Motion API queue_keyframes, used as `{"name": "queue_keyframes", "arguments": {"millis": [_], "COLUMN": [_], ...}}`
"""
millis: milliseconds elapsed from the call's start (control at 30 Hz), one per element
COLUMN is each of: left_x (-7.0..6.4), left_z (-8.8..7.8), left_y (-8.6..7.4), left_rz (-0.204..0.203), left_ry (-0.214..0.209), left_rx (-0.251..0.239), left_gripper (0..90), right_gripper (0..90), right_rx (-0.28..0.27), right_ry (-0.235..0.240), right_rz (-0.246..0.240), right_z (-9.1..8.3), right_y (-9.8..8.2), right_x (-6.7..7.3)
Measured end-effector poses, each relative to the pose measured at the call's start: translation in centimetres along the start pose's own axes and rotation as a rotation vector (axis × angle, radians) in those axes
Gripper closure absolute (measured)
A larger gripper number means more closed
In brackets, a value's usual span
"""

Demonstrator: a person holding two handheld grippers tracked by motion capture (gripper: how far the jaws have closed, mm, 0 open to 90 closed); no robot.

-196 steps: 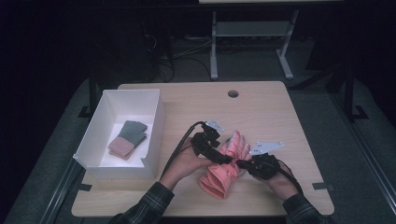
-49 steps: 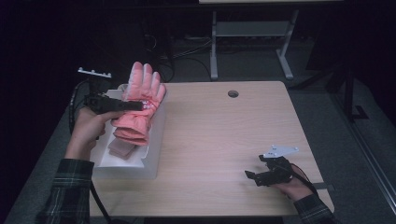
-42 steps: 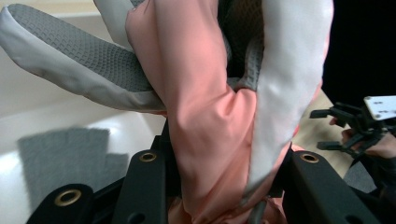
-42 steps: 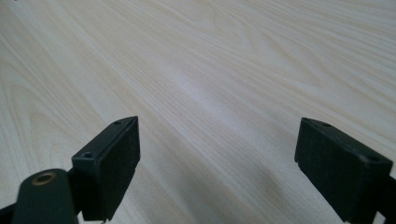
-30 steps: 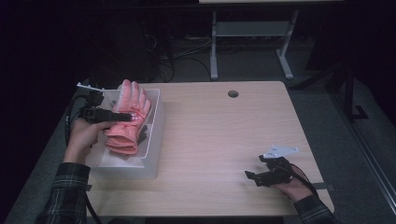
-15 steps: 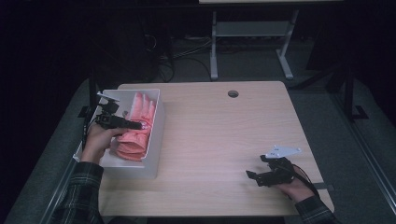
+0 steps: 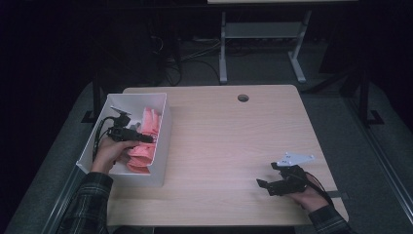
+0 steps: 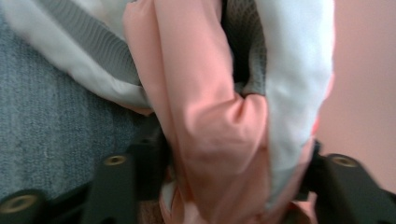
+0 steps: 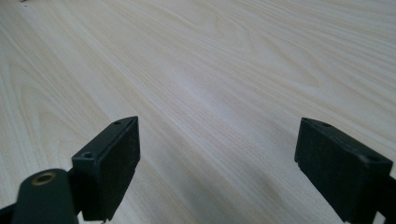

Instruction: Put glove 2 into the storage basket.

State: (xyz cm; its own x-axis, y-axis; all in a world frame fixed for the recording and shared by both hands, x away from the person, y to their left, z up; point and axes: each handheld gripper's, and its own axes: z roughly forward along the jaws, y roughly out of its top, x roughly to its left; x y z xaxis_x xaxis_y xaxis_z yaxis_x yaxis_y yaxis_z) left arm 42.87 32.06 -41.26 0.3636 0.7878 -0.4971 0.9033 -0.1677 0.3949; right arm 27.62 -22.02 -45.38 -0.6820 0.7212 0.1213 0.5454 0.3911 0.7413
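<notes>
**Pink glove going down into the white bin**

The white bin point(image 7: 163, 141) sits at the near-left part of the desk point(image 7: 234, 141), and it serves as the landmark here. Inside the bin, the left tool point(image 7: 146, 139) is pinching a pink glove point(image 7: 145, 141); in the left gripper view the pink fabric point(image 8: 210, 135) bulges between the two black jaws, with grey knit and pale lining folded against it. The glove lies within the bin's walls, its fingers pointing toward the bin's far end. Whether it already rests on the bin's floor cannot be told. The person's left hand point(image 7: 108, 155) is over the bin's near-left wall.

Well to the right of the bin, near the desk's front edge, the right tool point(image 7: 265, 185) sits low over bare wood with its jaws spread wide and nothing between them, as the right gripper view shows.

The step in hand looks like setting the glove down in the bin. To do it well, the left tool should probably sink until the fabric is supported before the jaws part, so the glove does not flop over the wall beside the desk's middle. Opening fully and lifting straight up would likely keep the lining from snagging on a jaw. The right tool need not approach the bin.
</notes>
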Motion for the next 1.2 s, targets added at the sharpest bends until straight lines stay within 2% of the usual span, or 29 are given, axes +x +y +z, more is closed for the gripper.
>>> {"name": "queue_keyframes", "arguments": {"millis": [100, 167, 200, 433, 567, 700, 900, 1033, 1100, 1200], "left_x": [-0.4, -0.8, -1.1, -2.4, -3.6, -5.1, -7.8, -10.3, -11.1, -12.9], "left_z": [-0.3, -0.9, -1.4, -4.2, -5.9, -6.9, -7.8, -8.4, -8.4, -7.9], "left_y": [0.1, 0.4, 0.5, 1.4, 1.6, 1.8, 2.6, 2.7, 2.7, 2.6], "left_rz": [0.018, 0.032, 0.039, 0.081, 0.109, 0.151, 0.23, 0.294, 0.311, 0.36], "left_ry": [0.037, 0.064, 0.071, 0.096, 0.088, 0.064, 0.043, 0.017, 0.01, 0.007], "left_rx": [-0.013, -0.036, -0.058, -0.113, -0.163, -0.189, -0.209, -0.243, -0.251, -0.261], "left_gripper": [22.7, 17.9, 16.7, 16.6, 16.7, 16.7, 16.7, 16.8, 16.9, 16.8], "right_gripper": [14.1, 14.0, 14.0, 14.0, 14.0, 14.0, 14.0, 14.0, 14.0, 14.1], "right_rx": [0.004, 0.004, 0.003, 0.002, 0.003, 0.007, 0.006, 0.004, 0.0, 0.003], "right_ry": [-0.003, -0.005, -0.004, -0.005, -0.005, -0.003, 0.0, 0.0, 0.002, 0.003], "right_rz": [-0.002, 0.0, 0.001, -0.002, 0.0, 0.001, 0.004, 0.003, 0.005, 0.007], "right_z": [0.0, -0.1, -0.2, -0.2, -0.2, -0.2, 0.1, -0.1, -0.1, -0.2], "right_y": [-0.1, -0.1, -0.1, -0.1, -0.1, -0.1, 0.1, 0.0, 0.0, 0.0], "right_x": [0.0, 0.1, 0.1, 0.2, 0.2, 0.1, 0.2, 0.2, 0.1, 0.1]}}
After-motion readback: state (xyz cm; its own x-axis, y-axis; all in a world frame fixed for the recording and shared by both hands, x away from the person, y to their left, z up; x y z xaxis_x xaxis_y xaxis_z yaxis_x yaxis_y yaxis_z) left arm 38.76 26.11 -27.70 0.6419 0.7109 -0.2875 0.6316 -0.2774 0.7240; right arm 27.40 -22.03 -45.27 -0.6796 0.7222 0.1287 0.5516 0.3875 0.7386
